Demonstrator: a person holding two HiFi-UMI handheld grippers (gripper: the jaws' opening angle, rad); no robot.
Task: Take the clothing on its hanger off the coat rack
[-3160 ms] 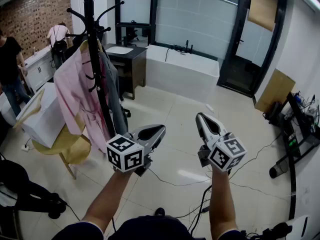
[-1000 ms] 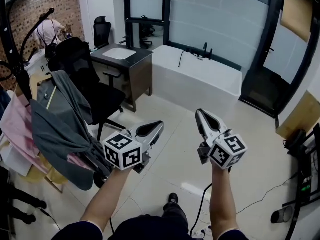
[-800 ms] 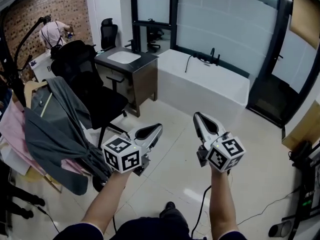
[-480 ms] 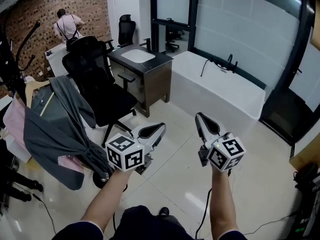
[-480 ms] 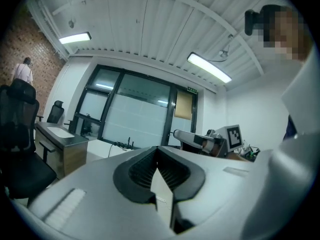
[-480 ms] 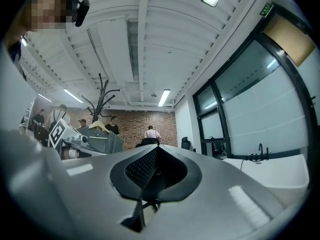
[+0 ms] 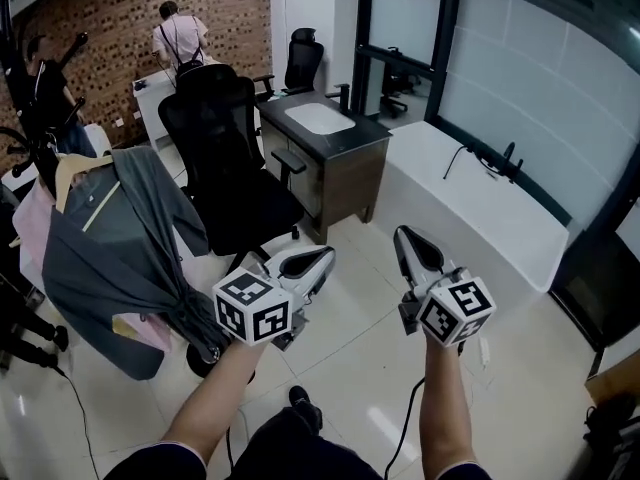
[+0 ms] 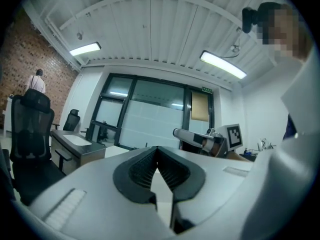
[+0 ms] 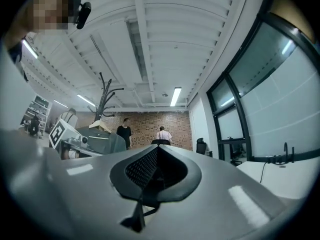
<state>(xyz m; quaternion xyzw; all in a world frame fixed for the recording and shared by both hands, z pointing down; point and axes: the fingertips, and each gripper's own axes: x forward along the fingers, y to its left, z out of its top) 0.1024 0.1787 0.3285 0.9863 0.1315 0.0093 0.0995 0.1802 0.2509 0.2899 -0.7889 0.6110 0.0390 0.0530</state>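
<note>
Task not started, by my read: grey clothing (image 7: 115, 238) hangs on its wooden hanger (image 7: 78, 168) on the coat rack (image 9: 103, 104) at far left of head view, beside a pink garment (image 7: 28, 223); reach, grip and lift-off all left to do. The left hand-held gripper (image 7: 322, 258) and right hand-held gripper (image 7: 405, 236) both closed on nothing, jaws together; forearms stretched forward side by side, roughly level, well apart from the rack, pointing past it toward the black chair (image 7: 225, 158).

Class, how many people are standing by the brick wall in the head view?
2: a person in white, back turned, and a person in black further left; more may be hidden.
</note>
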